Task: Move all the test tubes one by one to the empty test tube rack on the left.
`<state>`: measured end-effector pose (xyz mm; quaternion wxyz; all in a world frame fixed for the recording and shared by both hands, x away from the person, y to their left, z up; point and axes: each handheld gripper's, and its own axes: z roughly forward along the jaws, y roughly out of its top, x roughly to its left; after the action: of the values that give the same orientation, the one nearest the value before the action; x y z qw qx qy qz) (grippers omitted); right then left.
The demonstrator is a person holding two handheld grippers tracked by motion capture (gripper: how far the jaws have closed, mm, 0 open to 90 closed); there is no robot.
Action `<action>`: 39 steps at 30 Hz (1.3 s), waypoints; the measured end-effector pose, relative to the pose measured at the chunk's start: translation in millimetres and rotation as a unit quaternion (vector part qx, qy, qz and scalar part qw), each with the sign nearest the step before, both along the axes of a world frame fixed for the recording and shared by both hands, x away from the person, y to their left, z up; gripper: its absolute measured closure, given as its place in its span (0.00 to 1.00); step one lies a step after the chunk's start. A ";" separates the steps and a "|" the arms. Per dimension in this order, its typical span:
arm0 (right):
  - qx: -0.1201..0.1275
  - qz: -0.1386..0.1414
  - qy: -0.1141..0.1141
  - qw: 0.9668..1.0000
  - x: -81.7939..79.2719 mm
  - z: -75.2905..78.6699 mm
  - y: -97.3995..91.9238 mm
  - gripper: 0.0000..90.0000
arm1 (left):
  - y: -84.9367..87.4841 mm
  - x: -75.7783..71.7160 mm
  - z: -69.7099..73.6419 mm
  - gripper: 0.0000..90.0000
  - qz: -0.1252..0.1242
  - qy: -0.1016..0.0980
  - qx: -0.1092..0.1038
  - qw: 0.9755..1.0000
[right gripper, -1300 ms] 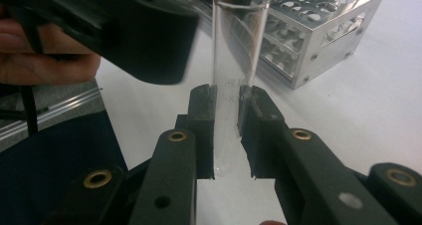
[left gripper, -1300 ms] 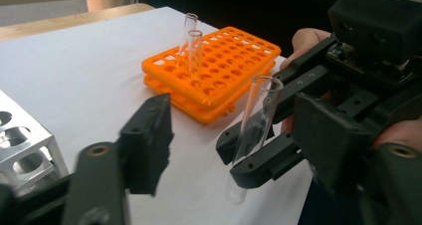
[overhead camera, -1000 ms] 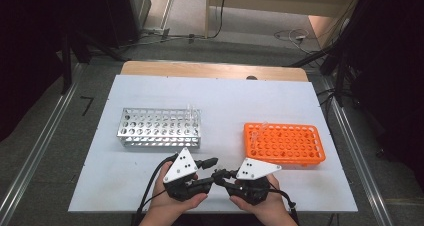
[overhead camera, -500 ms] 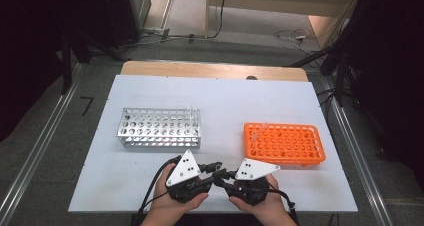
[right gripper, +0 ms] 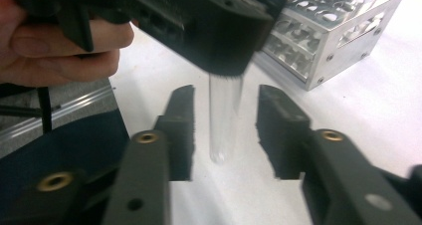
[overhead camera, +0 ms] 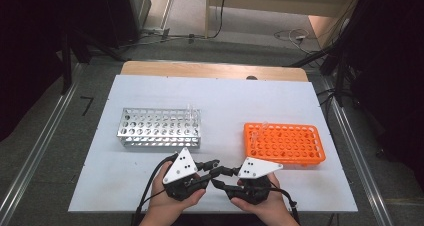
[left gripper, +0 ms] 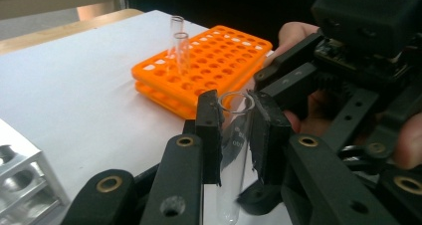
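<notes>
The clear glass test tube (left gripper: 235,150) looks light, stiff, slippery and breakable, best gripped on its upper wall just under the rim. There the left gripper (left gripper: 238,135) clamps it upright at the tabletop's (overhead camera: 225,101) near edge. The right gripper (right gripper: 225,130) has just been opening, its pads flanking the tube's lower end without touching.

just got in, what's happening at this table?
A person is passing a clear glass test tube between two hand-held grippers at the table's near edge. The left gripper is shut on the tube; the right gripper has just been opening, its pads now clear of the tube. An orange plastic rack holds two tubes; a silver metal rack stands to the left.
</notes>
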<state>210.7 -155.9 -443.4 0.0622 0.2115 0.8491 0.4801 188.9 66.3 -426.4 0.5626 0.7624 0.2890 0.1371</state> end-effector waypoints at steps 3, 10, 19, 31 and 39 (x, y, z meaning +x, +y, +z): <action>0.009 0.000 -0.002 1.000 1.6 2.4 -5.7 0.50 | 4.2 1.2 1.3 0.85 0.008 -0.001 0.000 1.000; 0.016 -0.034 -0.003 0.999 6.5 6.5 -21.8 0.23 | 12.8 4.3 3.7 0.85 0.018 -0.004 0.006 1.000; 0.030 -0.066 -0.003 0.997 14.6 13.0 -49.5 0.00 | 26.6 9.0 8.4 0.85 0.038 -0.006 0.006 0.999; 0.042 -0.103 -0.007 0.994 28.1 17.2 -87.6 0.00 | 48.3 20.0 19.3 0.85 0.069 -0.014 0.006 0.998; 0.038 -0.126 -0.010 0.991 36.0 16.1 -107.6 0.00 | 57.9 30.5 24.0 0.85 0.085 -0.014 0.005 0.996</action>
<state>246.7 -263.4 -427.3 0.1223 0.3141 0.7965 0.5020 219.5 124.2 -402.5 0.5487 0.7362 0.3442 0.1962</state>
